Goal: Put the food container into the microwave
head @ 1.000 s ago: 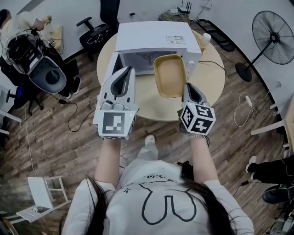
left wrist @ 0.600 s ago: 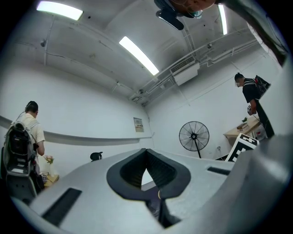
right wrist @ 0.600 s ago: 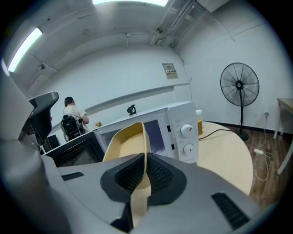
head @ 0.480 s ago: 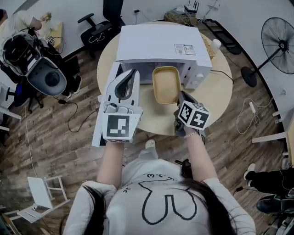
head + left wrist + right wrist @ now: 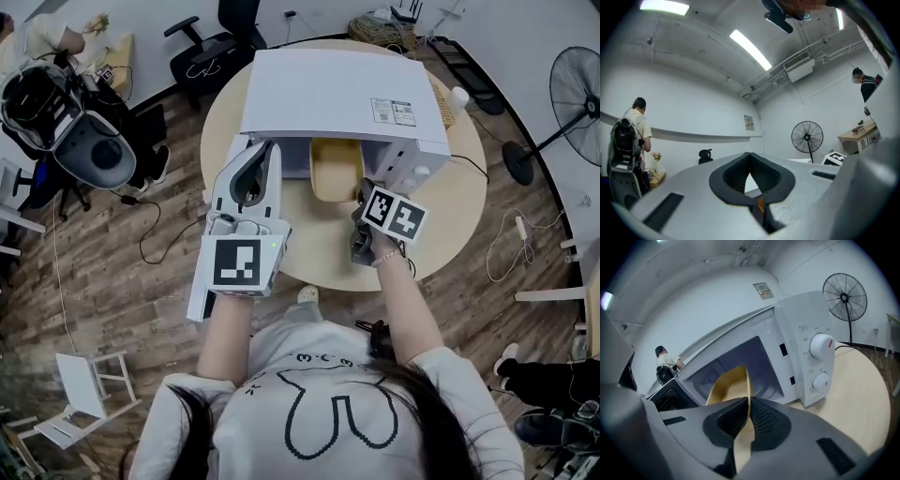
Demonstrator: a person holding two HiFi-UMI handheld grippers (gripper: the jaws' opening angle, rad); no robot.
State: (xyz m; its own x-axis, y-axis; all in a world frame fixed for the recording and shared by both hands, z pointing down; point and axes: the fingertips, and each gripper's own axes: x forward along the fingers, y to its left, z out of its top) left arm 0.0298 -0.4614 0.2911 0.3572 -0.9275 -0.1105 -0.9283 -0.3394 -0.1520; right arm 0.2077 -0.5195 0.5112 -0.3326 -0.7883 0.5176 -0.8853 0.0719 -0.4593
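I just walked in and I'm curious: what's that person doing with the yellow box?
A person holds a tool in each hand. The right tool pinches the rim of the yellow food container, held at the open front of the white microwave on a round table. The left tool is shut and empty.

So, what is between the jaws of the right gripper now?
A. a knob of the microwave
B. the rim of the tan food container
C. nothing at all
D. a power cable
B: in the right gripper view the jaws of the right gripper are closed on the thin rim of the food container, whose far end points into the open microwave.
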